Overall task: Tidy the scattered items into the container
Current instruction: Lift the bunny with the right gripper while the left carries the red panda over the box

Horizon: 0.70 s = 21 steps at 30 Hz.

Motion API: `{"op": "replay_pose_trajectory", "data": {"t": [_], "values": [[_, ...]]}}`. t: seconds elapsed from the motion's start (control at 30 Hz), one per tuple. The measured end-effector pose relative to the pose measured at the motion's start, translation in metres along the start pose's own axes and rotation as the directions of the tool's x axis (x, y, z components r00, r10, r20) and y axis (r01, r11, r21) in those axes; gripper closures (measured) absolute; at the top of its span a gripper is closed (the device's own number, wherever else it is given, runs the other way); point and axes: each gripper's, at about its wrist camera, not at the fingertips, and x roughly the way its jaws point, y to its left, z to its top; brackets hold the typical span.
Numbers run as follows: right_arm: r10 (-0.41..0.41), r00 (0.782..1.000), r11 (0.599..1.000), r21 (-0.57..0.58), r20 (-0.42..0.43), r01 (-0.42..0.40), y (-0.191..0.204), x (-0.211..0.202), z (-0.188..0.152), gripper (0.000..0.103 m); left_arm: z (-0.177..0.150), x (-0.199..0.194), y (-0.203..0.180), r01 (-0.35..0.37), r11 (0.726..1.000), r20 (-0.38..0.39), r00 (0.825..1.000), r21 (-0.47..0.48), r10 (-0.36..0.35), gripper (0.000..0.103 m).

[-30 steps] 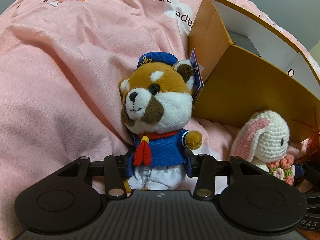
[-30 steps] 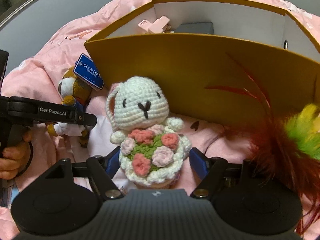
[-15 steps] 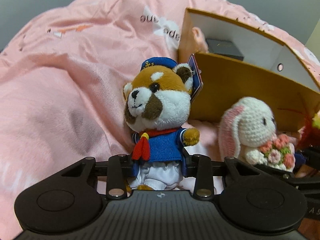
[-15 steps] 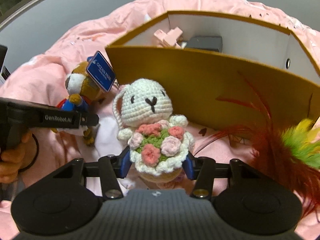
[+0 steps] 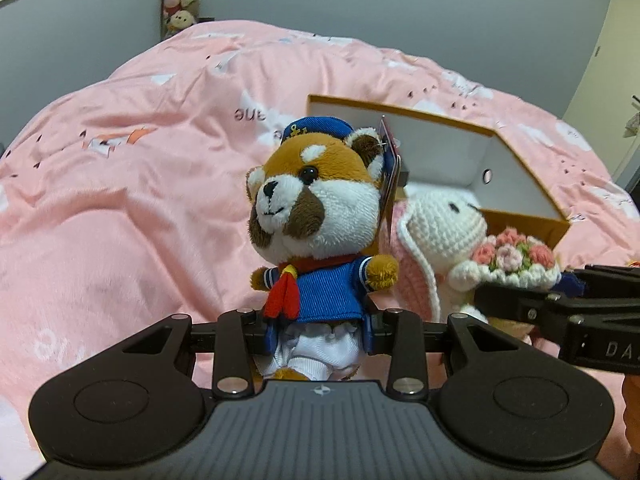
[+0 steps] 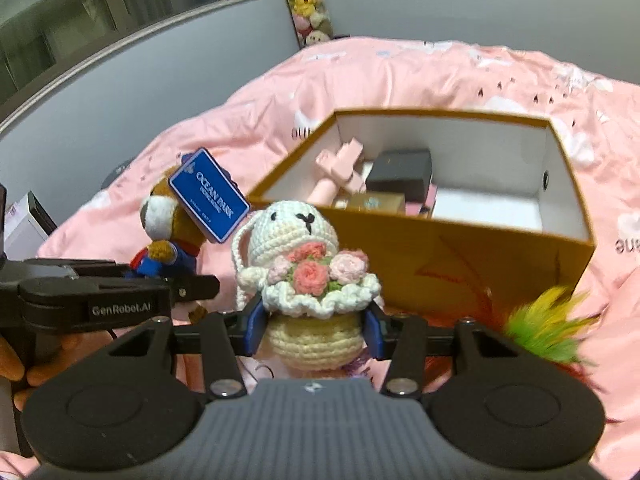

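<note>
Both jaws are clamped: left gripper [image 5: 318, 334] grasps the sailor plush [image 5: 316, 232], right gripper [image 6: 314, 330], closing, grips the crochet bunny [image 6: 308, 264], near the box's [image 6: 472, 256] front wall. Several items are boxed; 2 toys and feathers [image 6: 544, 328] remain outside.

Left gripper [image 5: 318, 334], lower centre: blue pads clamped on the white shorts of a red panda plush [image 5: 316, 216] in sailor suit. Right of it: crochet bunny [image 5: 444, 224] with bouquet, held by right gripper [image 5: 560, 304]. Upper right: open orange box [image 5: 516, 164]. Background: pink duvet [image 5: 120, 200].
</note>
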Motion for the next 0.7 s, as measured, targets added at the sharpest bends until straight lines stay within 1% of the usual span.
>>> {"op": "replay_pose_trajectory", "data": {"t": [0.13, 0.37, 0.53, 0.7], "values": [[-0.029, 0.998, 0.999, -0.019, 0.055, 0.03, -0.001, -0.02, 0.011, 0.052, 0.011, -0.008, -0.006, 0.026, 1.0, 0.021, 0.999, 0.005, -0.026, 0.061], [-0.099, 0.988, 0.995, -0.002, 0.121, 0.099, -0.018, -0.047, 0.036, 0.052, 0.035, -0.01, -0.022, 0.055, 0.997, 0.047, 0.997, 0.06, -0.058, 0.061], [-0.151, 0.976, 0.989, 0.024, 0.154, 0.149, -0.034, -0.059, 0.056, 0.052, 0.057, -0.003, -0.03, 0.095, 0.991, 0.054, 0.994, 0.093, -0.1, 0.061], [-0.192, 0.967, 0.981, 0.056, 0.166, 0.185, -0.052, -0.057, 0.077, 0.052, 0.085, 0.012, -0.035, 0.142, 0.983, 0.055, 0.987, 0.115, -0.149, 0.061]]}}
